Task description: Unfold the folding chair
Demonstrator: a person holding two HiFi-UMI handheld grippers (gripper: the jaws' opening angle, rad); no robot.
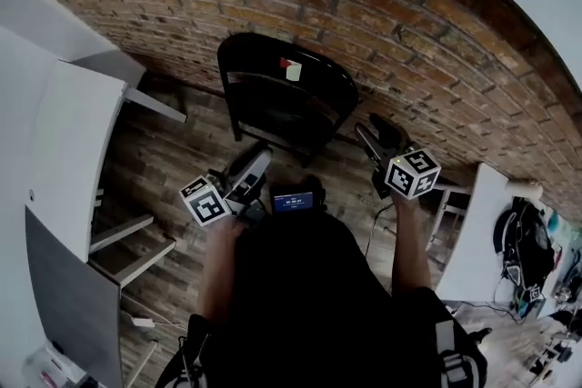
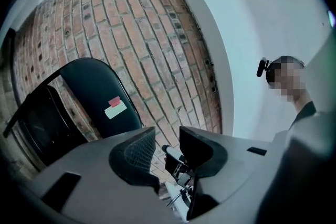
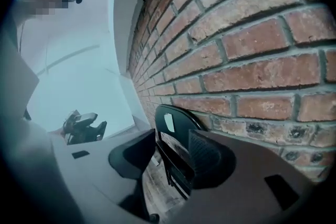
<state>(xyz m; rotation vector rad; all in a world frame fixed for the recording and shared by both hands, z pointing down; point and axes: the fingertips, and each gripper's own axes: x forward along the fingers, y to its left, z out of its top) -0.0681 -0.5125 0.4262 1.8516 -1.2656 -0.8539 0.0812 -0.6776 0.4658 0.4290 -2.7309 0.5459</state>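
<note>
A black folding chair [image 1: 286,95] stands on the wood floor against the brick wall, its seat down, with a small white and red label [image 1: 292,70] on its backrest. My left gripper [image 1: 262,154] hovers in front of the chair's near left side, apart from it. Its jaws are open with nothing between them [image 2: 165,149]. My right gripper [image 1: 377,130] hangs off the chair's right side, also apart from it and open. In the right gripper view the chair [image 3: 176,123] shows far off through the gap of the empty gripper [image 3: 170,157]. The left gripper view shows the chair [image 2: 89,92] at left.
A red brick wall [image 1: 409,23] runs behind the chair. White shelving [image 1: 55,150] stands at the left and a white table [image 1: 482,232] at the right, with dark gear [image 1: 520,236] hanging beside it. Wood floor [image 1: 173,159] lies around the chair.
</note>
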